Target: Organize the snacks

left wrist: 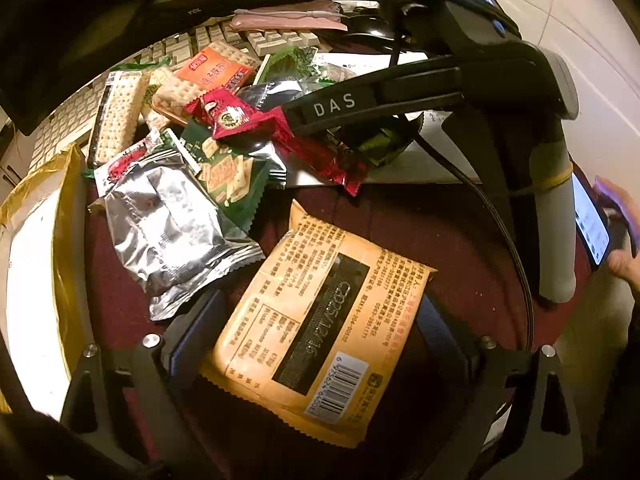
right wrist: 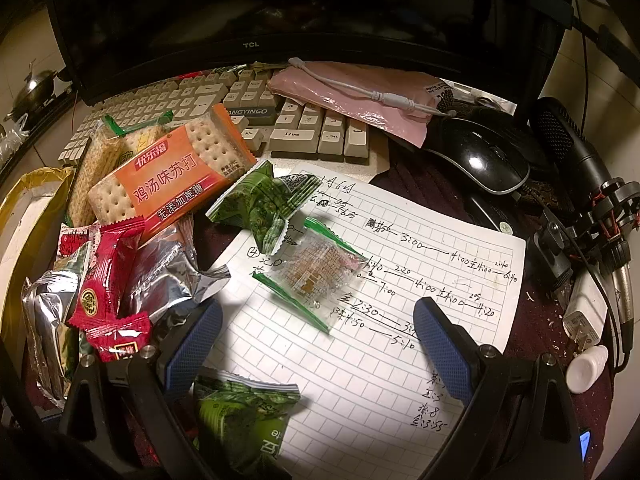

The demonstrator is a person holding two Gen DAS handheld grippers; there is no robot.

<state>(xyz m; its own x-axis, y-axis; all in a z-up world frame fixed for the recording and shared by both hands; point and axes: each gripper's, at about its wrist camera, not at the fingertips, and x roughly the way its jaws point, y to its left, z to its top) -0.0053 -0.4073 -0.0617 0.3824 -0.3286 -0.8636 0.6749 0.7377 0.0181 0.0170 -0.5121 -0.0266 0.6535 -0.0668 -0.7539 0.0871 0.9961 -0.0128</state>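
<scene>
My left gripper (left wrist: 312, 344) is shut on a tan snack packet (left wrist: 316, 328), held between its blue pads above the dark red cloth. Behind it lies a pile of snacks: a silver foil pack (left wrist: 172, 236), a red packet (left wrist: 240, 116), an orange cracker pack (left wrist: 208, 76). My right gripper (right wrist: 318, 344) is open and empty over a gridded paper sheet (right wrist: 360, 360). A clear packet with green ends (right wrist: 312, 272) lies just ahead of it, a green packet (right wrist: 264, 204) beyond, another green packet (right wrist: 240, 412) at the left finger (right wrist: 196, 344). The right gripper also shows in the left wrist view (left wrist: 304, 120).
A beige keyboard (right wrist: 224, 100) and a dark monitor (right wrist: 256, 20) stand at the back. A black mouse (right wrist: 480, 156), a microphone (right wrist: 572, 148), a charger plug (right wrist: 584, 320) and a white bottle (right wrist: 588, 368) lie at the right. A yellow-edged box (left wrist: 36, 264) is at the left.
</scene>
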